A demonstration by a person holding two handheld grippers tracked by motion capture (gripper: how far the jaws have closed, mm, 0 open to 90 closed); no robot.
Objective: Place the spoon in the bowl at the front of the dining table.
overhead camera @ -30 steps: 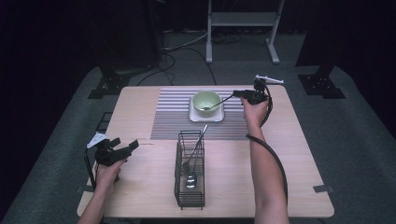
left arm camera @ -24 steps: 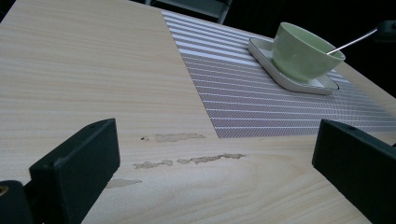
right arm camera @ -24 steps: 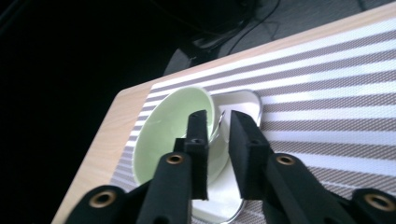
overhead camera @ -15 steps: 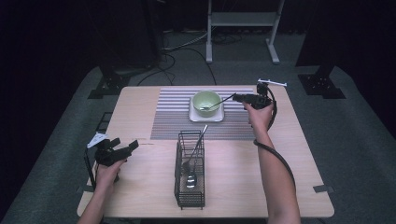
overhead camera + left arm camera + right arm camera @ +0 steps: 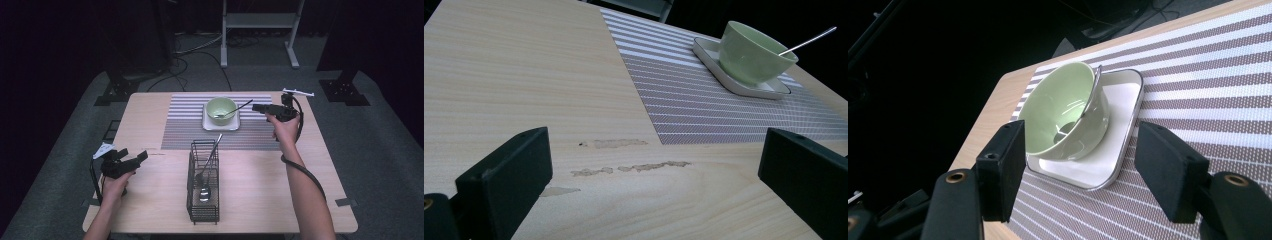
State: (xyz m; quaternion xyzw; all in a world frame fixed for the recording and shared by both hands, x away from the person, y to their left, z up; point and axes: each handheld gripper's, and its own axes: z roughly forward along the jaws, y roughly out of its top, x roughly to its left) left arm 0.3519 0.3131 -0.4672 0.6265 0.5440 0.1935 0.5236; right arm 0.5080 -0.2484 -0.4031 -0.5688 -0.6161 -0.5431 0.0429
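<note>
A pale green bowl (image 5: 221, 108) stands on a white square plate (image 5: 221, 124) on the striped placemat (image 5: 185, 130). A metal spoon (image 5: 239, 108) leans in the bowl with its handle over the right rim. My right gripper (image 5: 256, 106) hovers just right of that handle's end; its jaws have just been opening and stand open with nothing between them. In the right gripper view the bowl (image 5: 1058, 107) and spoon (image 5: 1090, 95) lie beyond the right gripper (image 5: 1083, 150). At the table's left, my left gripper (image 5: 141, 156) rests open; the left gripper (image 5: 654, 165) faces the bowl (image 5: 754, 52).
A black wire basket (image 5: 203, 185) stands at the front middle of the table, holding a spoon (image 5: 204, 192) and another slanting utensil (image 5: 216, 144). Bare wood (image 5: 524, 75) stretches between the left gripper and the placemat (image 5: 704, 110). Dark floor and stands surround the table.
The right gripper was shut on the spoon handle at the bowl. It has opened and drawn back a little to the right, leaving the spoon in the bowl. The left hand kept still.
</note>
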